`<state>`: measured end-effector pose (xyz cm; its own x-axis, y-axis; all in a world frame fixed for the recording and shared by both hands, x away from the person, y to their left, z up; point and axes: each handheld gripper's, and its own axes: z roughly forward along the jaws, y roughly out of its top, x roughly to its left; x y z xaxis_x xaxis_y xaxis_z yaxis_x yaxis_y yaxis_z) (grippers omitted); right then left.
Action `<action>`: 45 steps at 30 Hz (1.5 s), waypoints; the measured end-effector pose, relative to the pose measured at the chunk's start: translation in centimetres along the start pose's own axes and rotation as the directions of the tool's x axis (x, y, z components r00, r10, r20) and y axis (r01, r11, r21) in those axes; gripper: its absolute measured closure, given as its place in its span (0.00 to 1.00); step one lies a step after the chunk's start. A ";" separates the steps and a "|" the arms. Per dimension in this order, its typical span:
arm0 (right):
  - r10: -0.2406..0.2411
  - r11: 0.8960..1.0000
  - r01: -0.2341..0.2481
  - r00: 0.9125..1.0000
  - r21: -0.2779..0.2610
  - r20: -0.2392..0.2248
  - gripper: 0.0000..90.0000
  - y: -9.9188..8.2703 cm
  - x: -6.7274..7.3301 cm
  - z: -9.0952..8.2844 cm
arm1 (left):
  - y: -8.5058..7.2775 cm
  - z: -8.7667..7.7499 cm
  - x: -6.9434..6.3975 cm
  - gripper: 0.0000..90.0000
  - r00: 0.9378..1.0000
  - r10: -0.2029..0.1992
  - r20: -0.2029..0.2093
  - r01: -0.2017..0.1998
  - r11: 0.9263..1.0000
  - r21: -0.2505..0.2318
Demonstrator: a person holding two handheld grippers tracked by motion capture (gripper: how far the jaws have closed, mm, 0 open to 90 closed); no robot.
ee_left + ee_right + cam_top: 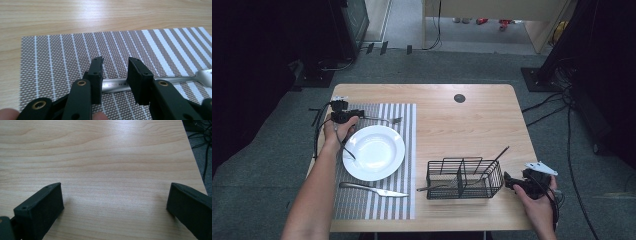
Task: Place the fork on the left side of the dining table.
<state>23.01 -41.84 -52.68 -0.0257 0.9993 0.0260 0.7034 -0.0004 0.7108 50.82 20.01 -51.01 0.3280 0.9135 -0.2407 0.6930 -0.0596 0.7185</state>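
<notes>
High view: left forearm reaches up the worktop's (472, 125) left edge, left tongs (115, 75) narrowed astride the fork handle (116, 85) on the striped placemat (404, 150) beyond the plate (374, 152), pad contact indeterminate; right tongs (115, 205) wide, beside the wire basket (464, 179).

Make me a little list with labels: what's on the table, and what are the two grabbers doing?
table: wooden table
mat: striped placemat
plate: white plate, on the placemat
fork: fork, beyond the plate on the placemat
knife: knife, on the near side of the plate
basket: black wire basket, utensils inside
left gripper: left gripper, jaws apart on either side of the fork's handle
right gripper: right gripper, wide open over bare wood
</notes>
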 end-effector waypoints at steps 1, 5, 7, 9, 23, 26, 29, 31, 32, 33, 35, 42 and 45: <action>0.000 1.000 0.000 1.000 0.000 0.000 0.00 0.0 0.0 0.0 | 0.0 -0.1 0.1 0.73 1.000 -0.004 0.005 0.004 1.000 0.002; 0.000 1.000 0.000 1.000 0.000 0.000 0.00 0.0 0.0 0.0 | -0.2 -0.4 0.2 0.75 1.000 -0.010 0.014 0.010 1.000 0.014; 0.000 1.000 0.000 1.000 0.000 0.000 0.00 0.0 0.0 0.0 | -0.2 -0.5 0.2 0.75 1.000 -0.003 0.013 0.003 1.000 0.021; 0.000 1.000 0.000 1.000 0.000 0.000 0.00 0.0 0.0 0.0 | -0.2 -0.6 0.1 0.75 1.000 0.005 0.016 -0.006 0.999 0.031; 0.000 1.000 0.000 1.000 0.000 0.000 0.00 0.0 0.0 0.0 | -1.7 -5.1 0.9 0.47 0.996 -0.055 0.067 0.061 0.994 -0.096; 0.000 1.000 0.000 1.000 0.000 0.000 0.00 0.0 0.0 0.0 | -2.4 -6.3 1.1 0.38 0.995 -0.071 0.070 0.077 0.993 -0.094; 0.000 1.000 0.000 1.000 0.000 0.000 0.00 0.0 0.0 0.0 | -3.1 -7.6 1.1 0.30 0.996 -0.069 0.054 0.074 0.992 -0.101; 0.000 1.000 0.000 1.000 0.000 0.000 0.00 0.0 0.0 0.0 | -3.5 -8.6 0.9 0.22 0.996 -0.080 0.047 0.085 0.990 -0.112; 0.000 1.000 0.000 1.000 0.000 0.000 0.00 0.0 0.0 0.0 | -3.7 -9.0 0.8 0.20 0.995 -0.083 0.046 0.088 0.989 -0.115; 0.000 1.000 0.000 1.000 0.000 0.000 0.00 0.0 0.0 0.0 | -4.0 -9.6 0.7 0.19 0.995 -0.084 0.046 0.089 0.988 -0.123; 0.000 1.000 0.000 1.000 0.000 0.000 0.00 0.0 0.0 0.0 | -4.7 -10.8 0.5 0.17 0.995 -0.084 0.045 0.090 0.984 -0.151; 0.000 1.000 0.000 1.000 0.000 0.000 0.00 0.0 0.0 0.0 | -8.2 -13.7 -0.8 0.12 0.999 -0.050 0.019 0.053 0.986 -0.160; 0.000 1.000 0.000 1.000 0.000 0.000 0.00 0.0 0.0 0.0 | -10.2 -14.7 -1.5 0.11 0.999 -0.043 0.008 0.044 0.987 -0.153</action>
<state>23.02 -41.85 -52.68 -0.0260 0.9993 0.0260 0.7036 -0.0002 0.7106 33.85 25.15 -48.35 0.3031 0.9118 -0.2769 0.6006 0.0427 0.7984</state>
